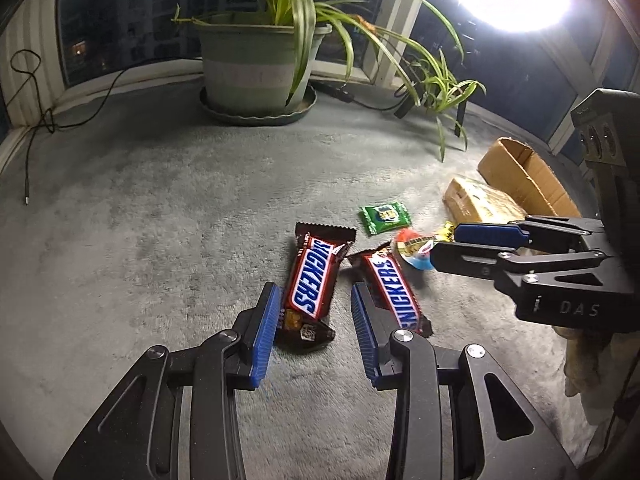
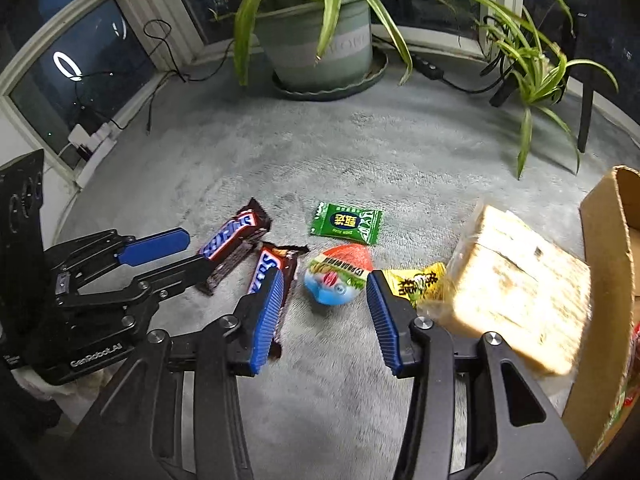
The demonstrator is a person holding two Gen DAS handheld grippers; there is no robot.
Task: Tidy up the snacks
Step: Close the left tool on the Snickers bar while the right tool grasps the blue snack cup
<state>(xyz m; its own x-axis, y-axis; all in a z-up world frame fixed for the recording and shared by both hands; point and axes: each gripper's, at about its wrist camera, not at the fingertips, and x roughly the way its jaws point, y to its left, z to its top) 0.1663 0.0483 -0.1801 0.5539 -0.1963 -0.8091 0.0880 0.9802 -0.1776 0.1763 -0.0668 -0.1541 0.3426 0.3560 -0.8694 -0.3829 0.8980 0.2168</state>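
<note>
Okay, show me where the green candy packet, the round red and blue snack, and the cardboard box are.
green candy packet point(image 2: 347, 224): right wrist view, wrapper middle.
round red and blue snack point(image 2: 335, 276): right wrist view, its label.
cardboard box point(image 1: 520, 176): left wrist view, inner flap.

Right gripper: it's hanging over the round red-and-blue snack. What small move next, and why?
Probably lower the right gripper straight down and close. The round snack lies loose on the grey mat, centred between open jaws that don't touch it. Keep off the Snickers bar beside the left pad.
</note>
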